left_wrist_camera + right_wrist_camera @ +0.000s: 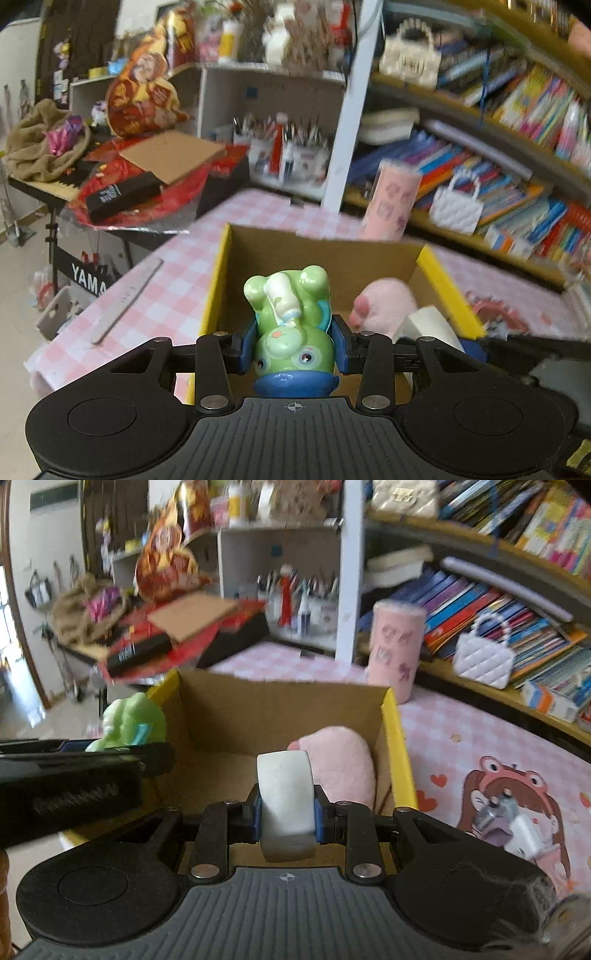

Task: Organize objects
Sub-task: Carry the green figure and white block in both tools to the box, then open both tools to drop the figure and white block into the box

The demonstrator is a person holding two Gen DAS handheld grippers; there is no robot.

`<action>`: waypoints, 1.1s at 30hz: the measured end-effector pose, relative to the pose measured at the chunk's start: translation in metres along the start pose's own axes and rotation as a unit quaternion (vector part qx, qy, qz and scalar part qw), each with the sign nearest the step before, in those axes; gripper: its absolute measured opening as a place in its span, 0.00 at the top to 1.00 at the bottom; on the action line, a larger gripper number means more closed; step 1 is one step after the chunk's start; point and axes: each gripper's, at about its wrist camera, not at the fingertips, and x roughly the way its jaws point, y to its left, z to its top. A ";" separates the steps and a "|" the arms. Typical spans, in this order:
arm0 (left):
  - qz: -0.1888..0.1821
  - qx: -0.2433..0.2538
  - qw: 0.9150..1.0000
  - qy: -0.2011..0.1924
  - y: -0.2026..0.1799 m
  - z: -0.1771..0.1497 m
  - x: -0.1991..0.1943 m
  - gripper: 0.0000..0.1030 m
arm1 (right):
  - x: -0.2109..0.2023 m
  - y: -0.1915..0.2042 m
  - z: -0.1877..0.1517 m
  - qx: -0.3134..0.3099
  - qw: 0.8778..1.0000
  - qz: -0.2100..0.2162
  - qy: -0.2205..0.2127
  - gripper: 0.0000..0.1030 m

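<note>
Left tongs [294, 345] clamped on rigid, slippery green plastic frog figurine [291, 325]; right tongs [287, 819] gripping light white tape roll [286, 805] over open cardboard box [280, 709].

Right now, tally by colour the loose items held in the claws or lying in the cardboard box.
Green: 1, the green plastic frog figure in the left claw.
White: 1, the white tape roll in the right claw.
Pink: 1, the pink plush toy in the box.
Total: 3.

Right gripper [287, 821] clamped on white tape roll [286, 797], held over the near edge of the open cardboard box [236, 716]. Pink plush [340, 764] lies inside against the right wall. Left gripper [74, 753], at left, carries green toy figure [129, 722]. Pink cylinder [397, 646] stands behind the box.
</note>
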 end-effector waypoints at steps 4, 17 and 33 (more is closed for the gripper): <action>0.015 0.015 0.999 0.026 -0.003 0.002 0.028 0.62 | 0.034 -0.002 0.007 -0.033 0.998 0.011 0.045 0.77; 0.035 0.050 0.997 0.036 -0.011 0.006 0.050 0.59 | 0.052 -0.002 0.009 -0.053 0.995 0.019 0.077 0.75; -0.009 0.024 1.000 -0.018 -0.016 0.017 -0.006 0.41 | -0.007 -0.010 0.019 -0.015 1.000 0.006 0.002 0.71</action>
